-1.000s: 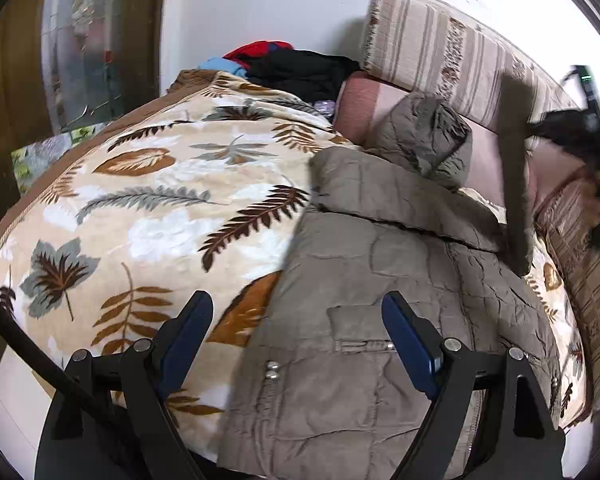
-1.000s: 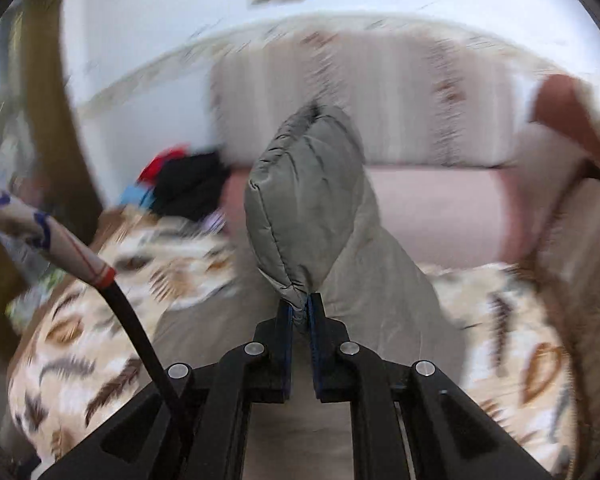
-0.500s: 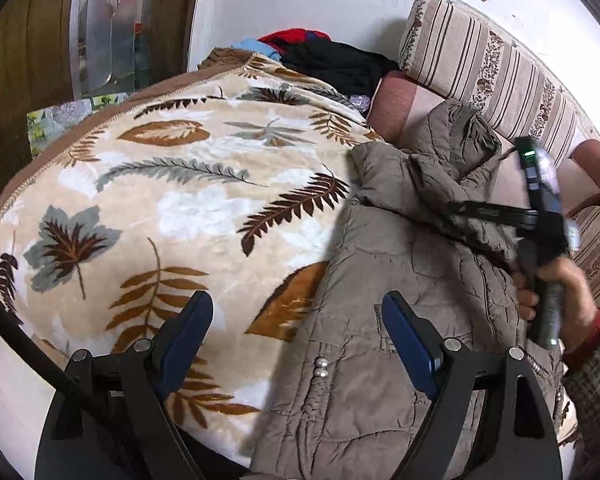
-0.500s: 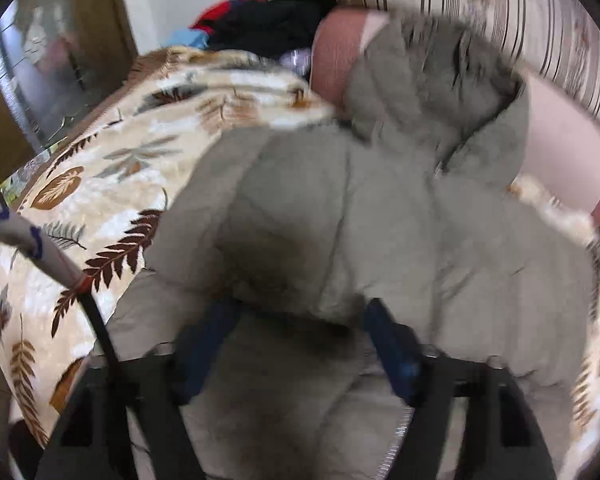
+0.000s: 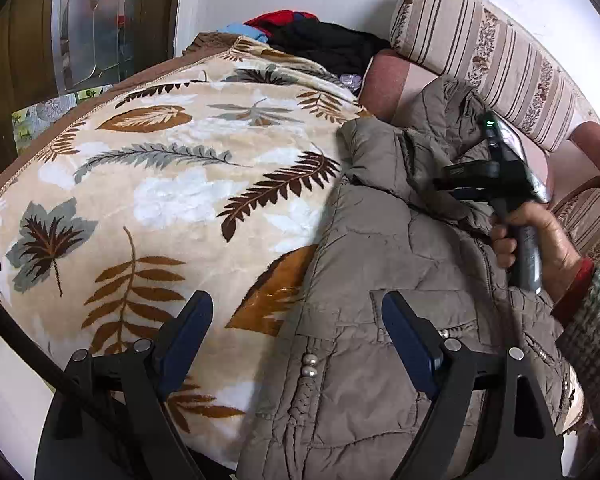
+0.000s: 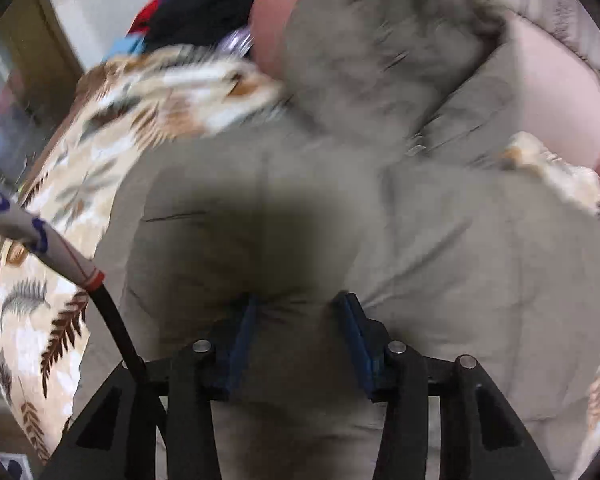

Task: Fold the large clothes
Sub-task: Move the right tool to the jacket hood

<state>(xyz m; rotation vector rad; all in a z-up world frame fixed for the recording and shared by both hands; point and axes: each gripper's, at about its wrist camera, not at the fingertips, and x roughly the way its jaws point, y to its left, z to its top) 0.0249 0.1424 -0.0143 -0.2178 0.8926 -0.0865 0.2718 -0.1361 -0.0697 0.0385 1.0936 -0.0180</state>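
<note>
Matt, crinkled quilted cloth on the jacket; the leaf-print blanket looks plush and fleecy; striped cushion is woven fabric.

Both views are being lit by soft, even indoor light, and both are being bent at the edges by the fisheye lens, with dark corners. The left wrist view is being rendered sharply: the jacket and blanket are shown crisply. The right wrist view is being smeared by motion blur, and a dark shadow is being cast on the jacket above the fingers.
</note>
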